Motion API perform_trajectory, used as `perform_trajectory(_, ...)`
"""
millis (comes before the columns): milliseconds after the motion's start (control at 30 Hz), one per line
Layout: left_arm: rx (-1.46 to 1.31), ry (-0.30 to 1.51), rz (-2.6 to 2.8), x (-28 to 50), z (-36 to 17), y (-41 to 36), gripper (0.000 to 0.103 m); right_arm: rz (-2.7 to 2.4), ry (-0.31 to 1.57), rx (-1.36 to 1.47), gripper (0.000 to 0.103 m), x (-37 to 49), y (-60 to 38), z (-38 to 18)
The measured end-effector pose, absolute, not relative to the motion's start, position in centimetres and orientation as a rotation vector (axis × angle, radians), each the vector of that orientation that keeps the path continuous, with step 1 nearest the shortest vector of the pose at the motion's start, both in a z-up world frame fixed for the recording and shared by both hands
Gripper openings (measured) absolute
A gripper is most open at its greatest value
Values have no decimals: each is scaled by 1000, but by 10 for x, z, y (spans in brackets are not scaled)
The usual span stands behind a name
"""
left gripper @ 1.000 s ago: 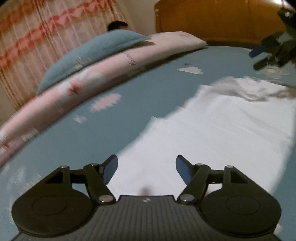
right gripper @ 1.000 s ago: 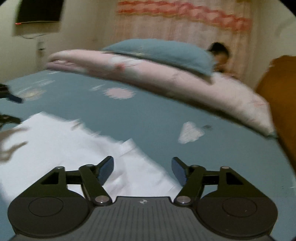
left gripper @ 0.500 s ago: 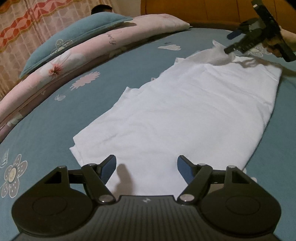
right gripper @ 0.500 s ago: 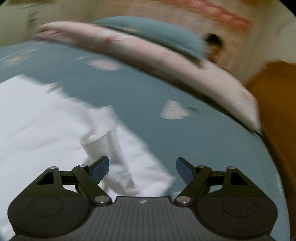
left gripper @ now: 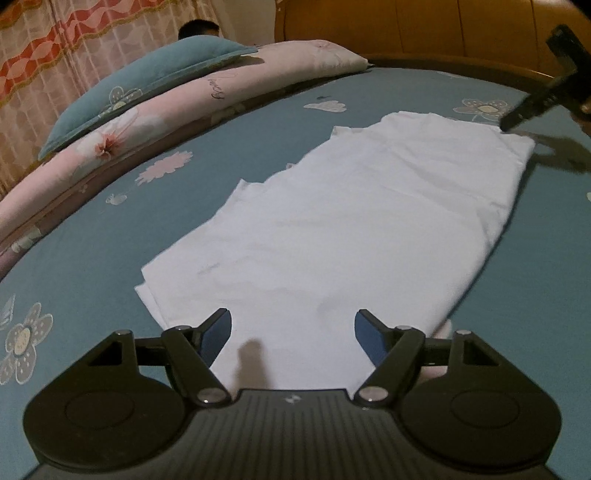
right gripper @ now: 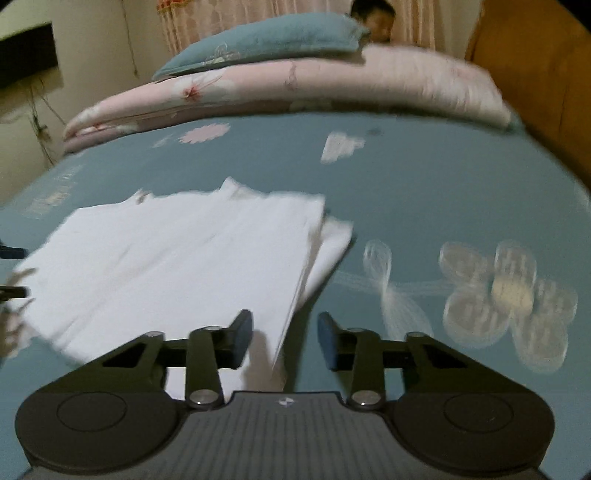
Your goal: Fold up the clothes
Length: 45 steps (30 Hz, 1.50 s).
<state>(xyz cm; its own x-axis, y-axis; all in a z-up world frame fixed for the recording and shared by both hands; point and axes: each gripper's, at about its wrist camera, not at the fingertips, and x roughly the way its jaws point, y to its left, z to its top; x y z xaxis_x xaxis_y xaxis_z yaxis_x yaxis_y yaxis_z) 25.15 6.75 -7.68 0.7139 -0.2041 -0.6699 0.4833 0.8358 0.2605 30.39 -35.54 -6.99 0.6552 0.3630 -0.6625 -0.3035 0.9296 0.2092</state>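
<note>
A white garment (left gripper: 351, 229) lies flat and lengthwise on the blue flowered bed sheet (left gripper: 110, 258). My left gripper (left gripper: 291, 325) hovers open over its near end, with cloth below the gap and nothing pinched. My right gripper (right gripper: 285, 325) is at the far right corner of the garment (right gripper: 177, 258). Its jaws are closing, the cloth's edge lies between them, and the pads do not press it. In the left wrist view the right gripper (left gripper: 517, 114) shows at that far corner. The left gripper (right gripper: 11, 272) peeks in at the left edge of the right wrist view.
A folded pink quilt (left gripper: 184, 107) with a blue pillow (left gripper: 147, 81) on top runs along the bed's far side. Behind it a person's head (left gripper: 199, 29) shows before a curtain (left gripper: 55, 48). A wooden headboard (left gripper: 424, 29) bounds the right end.
The right gripper swung from the rumpled far end to the garment's right corner and its jaws narrowed. That far end now lies flat. The left gripper crept slightly forward over the near end.
</note>
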Motion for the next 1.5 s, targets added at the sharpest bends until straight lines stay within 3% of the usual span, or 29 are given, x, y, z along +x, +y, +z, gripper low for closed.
perform_trajectory(100, 428, 689, -400, 249, -78, 64, 75, 403, 796, 205, 39, 296, -368, -81)
perform_trajectory(200, 427, 700, -407, 247, -79, 58, 75, 439, 821, 339, 29, 292, -377, -95)
perform_trajectory(433, 429, 705, -464, 244, -83, 47, 75, 489, 812, 457, 28, 285, -392, -103)
perform_trajectory(967, 560, 695, -469, 221, -90, 52, 75, 558, 724, 283, 30, 267, -386, -99)
perform_trajectory(1067, 605, 674, -478, 222, -93, 44, 75, 562, 727, 302, 25, 268, -387, -98)
perform_trajectory(1100, 608, 672, -479, 223, -94, 42, 75, 563, 728, 309, 13, 268, -388, -98)
perform_trajectory(1367, 584, 702, -467, 227, -91, 50, 75, 494, 895, 110, 7, 276, -380, -88)
perform_trajectory(1400, 572, 710, -463, 228, -89, 52, 75, 484, 916, 85, 0, 276, -380, -87)
perform_trajectory(1500, 514, 703, -473, 231, -77, 54, 75, 467, 908, 36, 2, 268, -381, -73)
